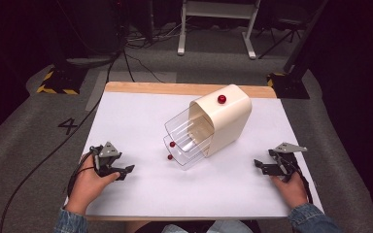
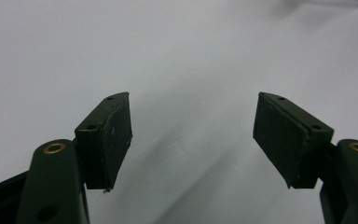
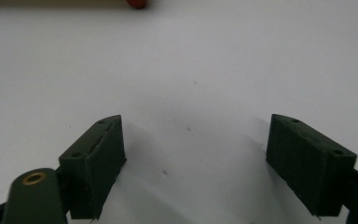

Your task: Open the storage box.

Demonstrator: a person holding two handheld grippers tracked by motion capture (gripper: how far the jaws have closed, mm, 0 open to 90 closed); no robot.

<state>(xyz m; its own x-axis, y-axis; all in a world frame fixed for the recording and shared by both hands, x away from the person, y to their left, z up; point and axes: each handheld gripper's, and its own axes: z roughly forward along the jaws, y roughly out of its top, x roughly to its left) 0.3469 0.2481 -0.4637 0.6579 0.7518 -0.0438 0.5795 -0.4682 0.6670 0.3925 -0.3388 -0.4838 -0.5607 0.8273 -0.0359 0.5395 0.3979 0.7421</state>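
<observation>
A drawer cabinet (image 1: 223,121) lies on its side at the table's (image 1: 126,111) centre, toward the far edge. Two drawers (image 1: 187,138) project from it toward the near left, one beside the other. The left gripper (image 1: 126,171) rests near the near-left corner; the right gripper (image 1: 258,165) rests near the near-right corner, well apart from the cabinet.

We wear blue denim sleeves (image 1: 73,219) at both wrists. Our left gripper (image 1: 125,171) and right gripper (image 1: 259,164) are black, each topped by a grey three-cornered plate (image 1: 109,149) and trailing a black cable (image 1: 39,167). Our fingers (image 2: 107,140) are dark wedge-shaped blocks with small screw holes, hinged on brass-coloured rivets (image 2: 54,148).
</observation>
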